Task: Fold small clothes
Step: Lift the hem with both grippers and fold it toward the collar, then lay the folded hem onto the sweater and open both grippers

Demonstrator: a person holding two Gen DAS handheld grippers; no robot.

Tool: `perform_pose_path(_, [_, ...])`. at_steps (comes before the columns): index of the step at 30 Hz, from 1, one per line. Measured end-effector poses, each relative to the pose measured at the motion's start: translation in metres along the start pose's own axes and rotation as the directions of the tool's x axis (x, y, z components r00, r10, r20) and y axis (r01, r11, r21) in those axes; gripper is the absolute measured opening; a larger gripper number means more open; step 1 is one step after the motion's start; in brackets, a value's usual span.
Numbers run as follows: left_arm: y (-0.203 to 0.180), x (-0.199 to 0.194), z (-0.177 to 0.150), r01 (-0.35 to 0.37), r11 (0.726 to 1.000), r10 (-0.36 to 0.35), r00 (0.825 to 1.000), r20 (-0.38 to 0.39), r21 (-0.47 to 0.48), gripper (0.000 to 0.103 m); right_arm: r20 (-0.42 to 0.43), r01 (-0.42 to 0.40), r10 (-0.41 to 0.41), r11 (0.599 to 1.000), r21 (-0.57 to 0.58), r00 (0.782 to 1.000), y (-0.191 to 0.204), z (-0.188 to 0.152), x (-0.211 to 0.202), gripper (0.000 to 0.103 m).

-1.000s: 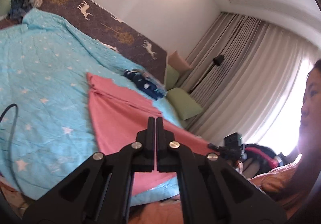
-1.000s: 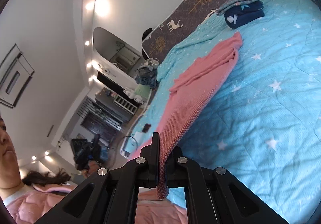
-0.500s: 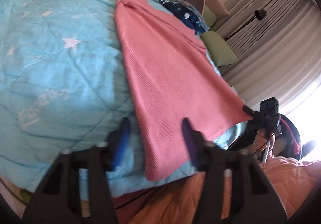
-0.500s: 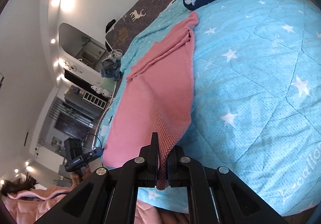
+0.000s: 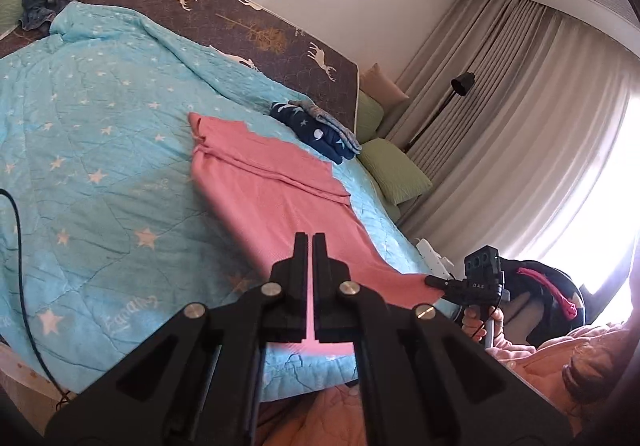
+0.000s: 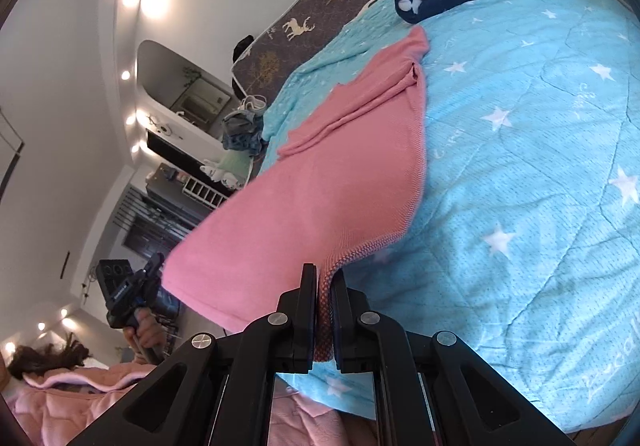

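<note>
On the turquoise star-print quilt covering the bed lies a pink knitted garment, spread long from near the headboard toward the foot. Its far end is bunched into narrow folds; its near end is lifted off the quilt.

At the right hand, the black two-finger gripper is clamped on the near corner of that garment, the knit edge pinched between the two pads and the cloth rising from the quilt up to the jaws. From the other side, the same gripper shows as a small black tool biting the corner, held in the person's hand.

Over the near hem, the left gripper has just snapped together: its fingers stand closed with only a slit between them. Pink shows through that slit, but I cannot tell whether any cloth is actually caught in it.

Farther up the bed, near the dark headboard with deer and tree prints, sits a small stack of folded navy star-print clothes. A green pillow lies beside the bed by the beige curtains.
</note>
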State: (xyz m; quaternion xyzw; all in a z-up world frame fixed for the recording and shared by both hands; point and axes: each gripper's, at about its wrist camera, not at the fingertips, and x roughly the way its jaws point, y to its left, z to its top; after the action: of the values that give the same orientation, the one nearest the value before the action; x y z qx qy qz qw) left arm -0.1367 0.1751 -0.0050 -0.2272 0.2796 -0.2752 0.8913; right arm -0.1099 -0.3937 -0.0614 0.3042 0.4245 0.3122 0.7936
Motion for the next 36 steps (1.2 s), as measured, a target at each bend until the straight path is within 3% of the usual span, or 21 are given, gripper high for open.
perform_pose_path(3, [0.011,0.005,-0.005,-0.026,1.0,0.025,1.0,-0.016,-0.015,0.002,-0.02,-0.008,0.008,1.0,-0.008,1.0,0.002,0.001,0.006,0.007])
perform_pose_path(6, [0.026,0.023,-0.016,-0.102,0.994,0.099,0.991,-0.094,-0.033,0.004,-0.035,0.014,-0.014,1.0,-0.012,0.999,0.001,0.002,0.011,0.007])
perform_pose_path(7, [0.031,0.031,-0.02,-0.131,0.991,0.125,0.983,-0.132,-0.033,0.015,-0.039,0.018,-0.018,1.0,-0.01,0.999,0.0,0.002,0.011,0.007])
perform_pose_path(8, [0.035,0.038,-0.025,-0.147,0.989,0.139,0.977,-0.162,-0.035,0.038,-0.045,0.025,-0.025,1.0,-0.006,0.999,-0.002,0.001,0.012,0.007])
perform_pose_path(10, [0.043,0.05,-0.036,-0.172,0.984,0.159,0.963,-0.216,-0.043,0.068,-0.054,0.048,-0.048,0.999,-0.004,0.997,-0.006,-0.003,0.01,0.008])
perform_pose_path(11, [0.044,0.053,-0.041,-0.177,0.984,0.163,0.958,-0.234,-0.037,0.07,-0.062,0.061,-0.061,0.998,0.0,0.996,-0.008,-0.005,0.01,0.008])
perform_pose_path(15, [0.055,0.078,-0.057,-0.23,0.973,0.216,0.916,-0.338,-0.002,0.069,-0.087,0.101,-0.099,0.995,0.015,0.991,-0.015,-0.013,0.008,0.009])
perform_pose_path(17, [0.06,0.082,-0.059,-0.216,0.976,0.196,0.921,-0.336,-0.022,0.07,-0.095,0.116,-0.113,0.993,0.025,0.989,-0.019,-0.016,0.009,0.013])
perform_pose_path(19, [0.059,0.079,-0.057,-0.189,0.981,0.167,0.932,-0.322,-0.038,0.067,-0.112,0.118,-0.113,0.992,0.039,0.987,-0.022,-0.019,0.012,0.028])
perform_pose_path(20, [0.06,0.077,-0.057,-0.182,0.982,0.159,0.933,-0.322,-0.044,0.051,-0.125,0.117,-0.111,0.992,0.043,0.986,-0.023,-0.02,0.015,0.033])
perform_pose_path(21, [0.06,0.075,-0.057,-0.175,0.983,0.149,0.932,-0.331,-0.052,0.038,-0.143,0.124,-0.116,0.991,0.044,0.983,-0.025,-0.022,0.018,0.044])
perform_pose_path(22, [0.063,0.075,-0.058,-0.17,0.983,0.136,0.926,-0.353,-0.065,0.011,-0.163,0.141,-0.132,0.989,0.041,0.978,-0.026,-0.023,0.022,0.049])
perform_pose_path(23, [0.066,0.075,-0.06,-0.172,0.982,0.136,0.922,-0.363,-0.071,0.002,-0.178,0.154,-0.145,0.987,0.037,0.973,-0.027,-0.025,0.026,0.049])
perform_pose_path(25, [0.066,0.072,-0.06,-0.173,0.982,0.138,0.928,-0.346,-0.072,0.003,-0.191,0.159,-0.15,0.987,0.033,0.97,-0.028,-0.026,0.031,0.049])
perform_pose_path(26, [0.065,0.068,-0.059,-0.167,0.982,0.13,0.936,-0.329,-0.087,0.003,-0.188,0.155,-0.146,0.987,0.034,0.971,-0.027,-0.026,0.032,0.048])
perform_pose_path(27, [0.063,0.063,-0.056,-0.158,0.982,0.119,0.945,-0.305,-0.106,0.003,-0.185,0.144,-0.135,0.989,0.034,0.973,-0.026,-0.025,0.032,0.03])
perform_pose_path(28, [0.06,0.056,-0.051,-0.138,0.983,0.101,0.958,-0.27,-0.12,0.003,-0.19,0.122,-0.113,0.992,0.035,0.975,-0.024,-0.024,0.032,0.003])
perform_pose_path(31, [0.043,0.039,-0.03,-0.069,0.991,0.048,0.982,-0.181,-0.111,0.003,-0.176,0.059,-0.054,0.998,0.023,0.983,-0.011,-0.018,0.028,0.005])
perform_pose_path(36, [0.016,0.032,0.005,-0.018,0.999,0.015,0.996,-0.093,-0.035,0.003,-0.082,-0.102,0.105,0.994,0.041,0.991,0.003,0.01,0.012,0.005])
